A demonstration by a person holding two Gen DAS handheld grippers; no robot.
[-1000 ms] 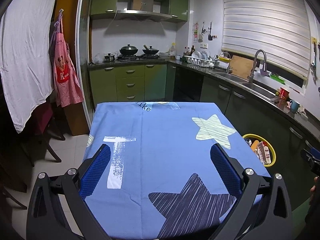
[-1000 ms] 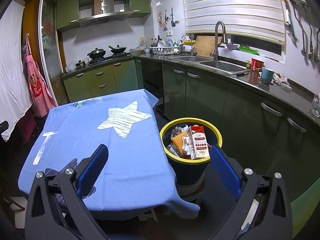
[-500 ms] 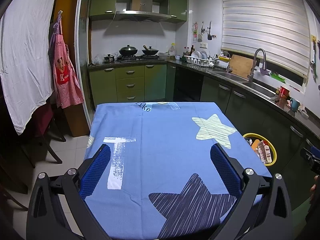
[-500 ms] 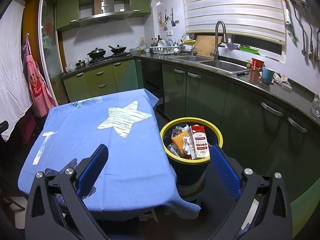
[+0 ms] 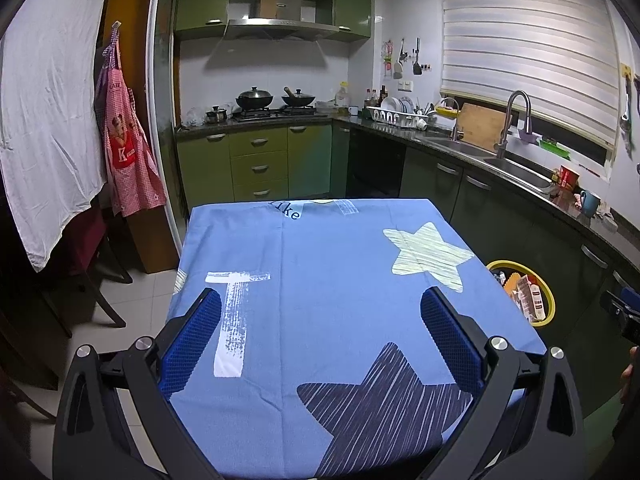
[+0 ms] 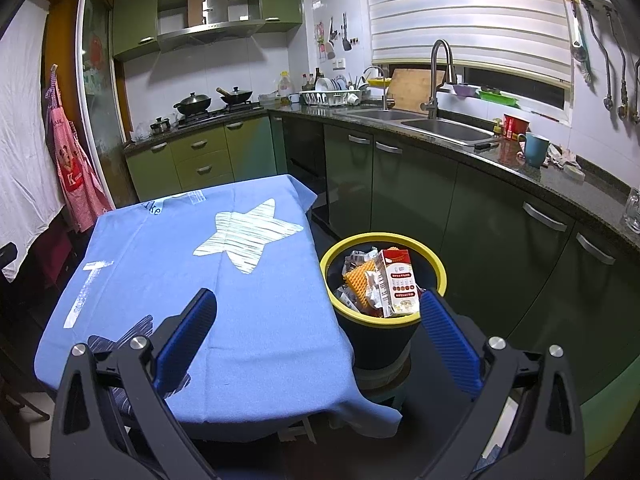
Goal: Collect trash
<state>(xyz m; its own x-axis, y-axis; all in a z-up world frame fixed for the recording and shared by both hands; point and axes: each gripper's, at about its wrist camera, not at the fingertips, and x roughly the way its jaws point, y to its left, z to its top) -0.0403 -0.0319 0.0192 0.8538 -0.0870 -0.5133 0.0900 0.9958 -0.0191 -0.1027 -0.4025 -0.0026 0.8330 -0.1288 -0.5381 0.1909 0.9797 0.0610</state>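
Note:
A dark bin with a yellow rim (image 6: 440,266) stands on the floor right of the table, holding a white and red carton (image 6: 396,282), an orange ridged piece (image 6: 356,282) and crumpled wrappers. The same bin (image 5: 548,300) shows at the right of the left wrist view. A blue cloth with star prints covers the table (image 5: 332,280), and nothing lies on it. My left gripper (image 5: 320,336) hangs open above the table's near end. My right gripper (image 6: 318,336) is open too, above the table's right edge and the bin, holding nothing.
Green kitchen cabinets (image 6: 412,192) and a dark counter with a sink (image 6: 444,128) run along the right wall close behind the bin. A dark chair (image 5: 80,264), a white sheet and a red apron (image 5: 128,152) stand left of the table. My other gripper's tip (image 5: 624,312) shows at the right edge.
Both views have drifted very slightly; the left wrist view now shows a little more of the bin. Both grippers stay open and empty.

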